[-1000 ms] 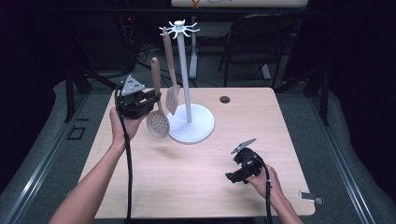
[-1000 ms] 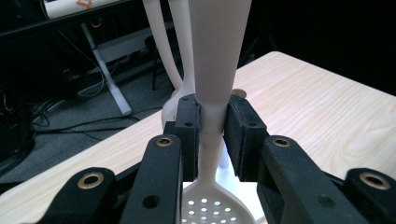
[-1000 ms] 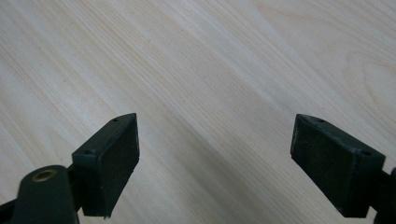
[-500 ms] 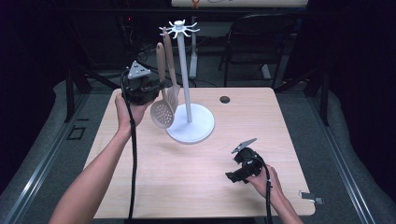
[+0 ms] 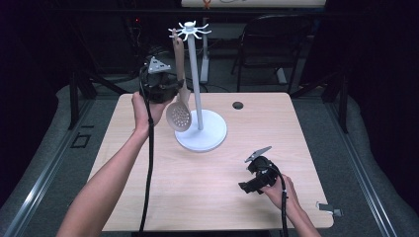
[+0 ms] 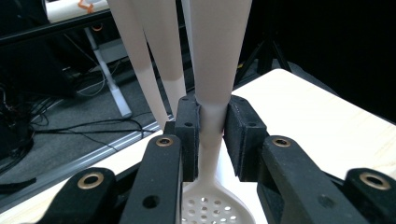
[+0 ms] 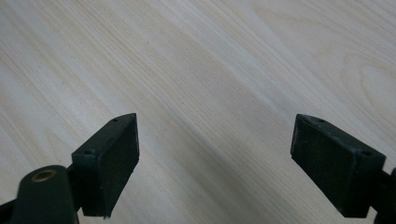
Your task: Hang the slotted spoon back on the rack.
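- the wooden table (image 5: 148,197) carries a white hook stand (image 5: 196,98) near twelve o'clock.
- the slotted spoon (image 5: 179,114) hangs at the stand's nine o'clock, its neck clenched by the left gripper (image 6: 211,140).
- the right gripper (image 7: 212,158) rests at five o'clock, jaws spread, empty.
- step in hand: hanging the spoon; next, its handle end likely needs guiding onto a hook.

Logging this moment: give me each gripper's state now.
Left gripper: shut on the slotted spoon, clamped at its handle beside the stand.
Right gripper: open, nothing between its pads, over the table.
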`<state>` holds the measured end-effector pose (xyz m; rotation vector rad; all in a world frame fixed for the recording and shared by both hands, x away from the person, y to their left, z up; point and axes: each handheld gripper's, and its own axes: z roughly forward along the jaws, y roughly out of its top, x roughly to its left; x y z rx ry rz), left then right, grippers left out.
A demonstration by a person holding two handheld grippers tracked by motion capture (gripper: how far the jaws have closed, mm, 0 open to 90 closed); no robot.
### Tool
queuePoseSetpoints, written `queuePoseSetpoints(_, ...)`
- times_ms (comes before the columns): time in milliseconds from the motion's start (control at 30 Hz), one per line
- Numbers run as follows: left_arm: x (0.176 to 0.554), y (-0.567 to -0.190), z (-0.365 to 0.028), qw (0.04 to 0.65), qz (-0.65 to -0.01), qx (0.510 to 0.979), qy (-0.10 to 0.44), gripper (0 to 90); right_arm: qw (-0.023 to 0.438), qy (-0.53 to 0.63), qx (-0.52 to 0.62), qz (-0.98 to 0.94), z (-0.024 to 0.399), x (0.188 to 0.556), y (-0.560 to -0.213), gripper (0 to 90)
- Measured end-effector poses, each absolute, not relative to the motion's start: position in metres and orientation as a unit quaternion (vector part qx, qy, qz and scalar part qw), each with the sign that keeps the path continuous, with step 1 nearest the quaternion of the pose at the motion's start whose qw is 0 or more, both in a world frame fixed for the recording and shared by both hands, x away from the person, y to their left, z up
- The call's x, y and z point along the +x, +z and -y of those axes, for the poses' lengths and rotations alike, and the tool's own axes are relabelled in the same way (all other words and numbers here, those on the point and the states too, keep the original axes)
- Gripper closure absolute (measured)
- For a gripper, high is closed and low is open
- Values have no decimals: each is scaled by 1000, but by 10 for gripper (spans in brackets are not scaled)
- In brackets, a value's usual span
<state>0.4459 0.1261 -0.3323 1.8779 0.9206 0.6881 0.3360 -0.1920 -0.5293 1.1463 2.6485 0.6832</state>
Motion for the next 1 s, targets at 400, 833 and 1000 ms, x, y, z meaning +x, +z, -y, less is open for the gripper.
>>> queuePoseSetpoints(400,457,-329,-115,429,-389,764,284,758,84,232,389,-888,191,336,-529,153)
queuePoseSetpoints(833,458,-329,-109,405,-386,770,306,747,82,227,386,-890,191,336,-530,153)
queuePoseSetpoints(1000,455,-330,-108,415,-383,762,316,744,84,230,386,-889,191,336,-530,153)
